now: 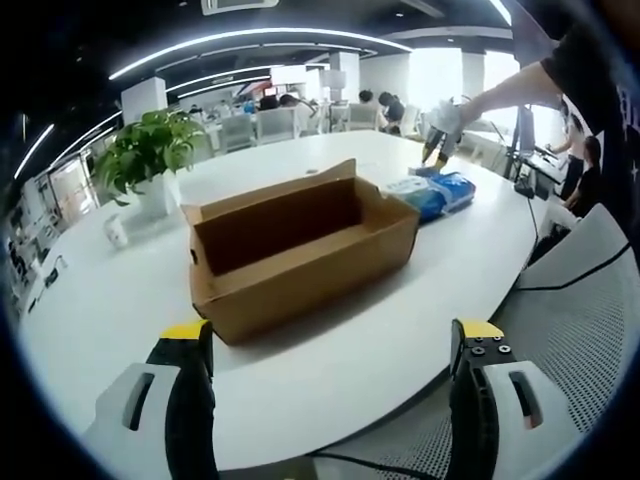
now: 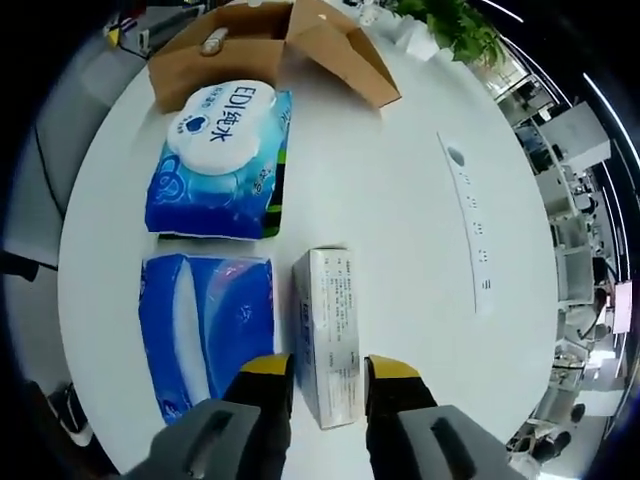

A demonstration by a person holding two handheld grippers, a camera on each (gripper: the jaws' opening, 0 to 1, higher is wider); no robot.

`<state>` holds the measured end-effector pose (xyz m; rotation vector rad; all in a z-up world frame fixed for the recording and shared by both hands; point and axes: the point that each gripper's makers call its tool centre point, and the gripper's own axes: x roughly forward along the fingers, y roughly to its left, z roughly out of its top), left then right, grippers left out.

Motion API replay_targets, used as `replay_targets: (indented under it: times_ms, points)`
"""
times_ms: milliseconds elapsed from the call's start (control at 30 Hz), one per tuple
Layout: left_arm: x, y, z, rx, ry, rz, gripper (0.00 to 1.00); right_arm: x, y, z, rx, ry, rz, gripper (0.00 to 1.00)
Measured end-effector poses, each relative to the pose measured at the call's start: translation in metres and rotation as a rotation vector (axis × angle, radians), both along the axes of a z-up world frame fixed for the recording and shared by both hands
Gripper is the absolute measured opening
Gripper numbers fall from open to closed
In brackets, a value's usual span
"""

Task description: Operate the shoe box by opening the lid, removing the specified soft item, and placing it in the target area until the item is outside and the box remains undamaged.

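The brown cardboard shoe box (image 1: 300, 250) stands open on the white table (image 1: 100, 310); I see nothing in the part of its inside that shows. My left gripper (image 1: 335, 345) is open, its jaws wide apart near the table's front edge, short of the box. Behind the box lie blue soft packs (image 1: 442, 192). My right gripper (image 2: 327, 372) points down at the table, its jaws closed against the sides of a white carton (image 2: 325, 330). Beside it lie a blue tissue pack (image 2: 205, 320) and a blue wipes pack (image 2: 222, 160). The shoe box (image 2: 230, 55) lies beyond them.
A potted plant (image 1: 150, 150) and a small white cup (image 1: 116, 232) stand at the table's far left. A socket strip (image 2: 470, 220) is set into the table top. A grey mesh chair (image 1: 590, 320) stands at the right. People sit at desks far behind.
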<state>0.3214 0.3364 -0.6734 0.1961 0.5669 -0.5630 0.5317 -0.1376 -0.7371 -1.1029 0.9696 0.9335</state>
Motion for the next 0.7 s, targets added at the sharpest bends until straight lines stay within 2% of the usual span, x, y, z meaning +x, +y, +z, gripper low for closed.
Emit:
replay_targets:
  times_ms: [167, 467, 567, 633, 700]
  points:
    - [0.0, 0.0, 0.0, -0.001, -0.003, -0.003, 0.98, 0.0, -0.003, 0.007, 0.018, -0.012, -0.041, 0.27]
    - [0.0, -0.002, 0.004, -0.015, -0.018, -0.006, 0.98, -0.007, 0.001, 0.024, 0.066, -0.043, -0.107, 0.42]
    - [0.0, -0.004, 0.006, -0.018, -0.025, -0.013, 0.98, -0.002, 0.004, 0.037, 0.087, -0.111, -0.136, 0.44]
    - [-0.001, -0.004, 0.006, -0.021, -0.028, -0.017, 0.98, -0.003, 0.008, 0.044, 0.122, -0.124, -0.174, 0.48]
    - [0.0, -0.004, 0.006, -0.025, -0.03, -0.019, 0.98, -0.004, 0.012, 0.051, 0.151, -0.133, -0.202, 0.55]
